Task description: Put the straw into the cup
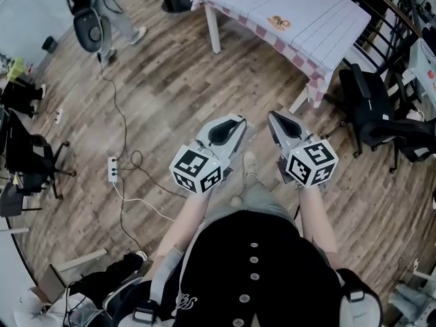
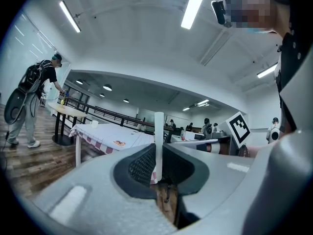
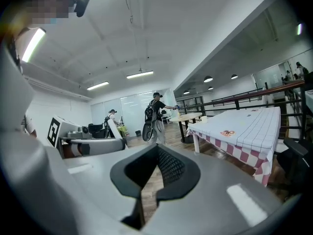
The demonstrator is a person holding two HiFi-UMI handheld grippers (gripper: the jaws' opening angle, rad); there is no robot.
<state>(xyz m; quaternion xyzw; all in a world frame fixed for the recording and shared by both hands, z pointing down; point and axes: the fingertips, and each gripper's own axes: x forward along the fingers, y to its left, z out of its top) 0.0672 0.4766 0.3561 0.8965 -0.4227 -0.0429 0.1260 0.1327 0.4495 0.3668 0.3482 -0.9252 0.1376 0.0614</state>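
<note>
Small white cup point(image 2: 94, 123) on checked-cloth table point(image 1: 327, 19), far ahead; contents too small to tell. White straw point(image 2: 158, 136) seen only in left gripper view: upright, clamped between jaws of left gripper point(image 2: 159, 153), top sticking above them. Right gripper point(image 3: 156, 150) pinched together, nothing inside. Both over wood floor point(image 1: 170, 80), well short of table

The straw point(image 2: 158, 141) is being held upright between the jaws of the left gripper point(image 1: 235, 122). The right gripper point(image 1: 274, 118) is being held just beside it, with the table point(image 1: 300, 19) ahead.

Left gripper point(image 1: 237, 122) pinching straw point(image 2: 158, 131); right gripper point(image 1: 274, 118) fingers together.
</note>
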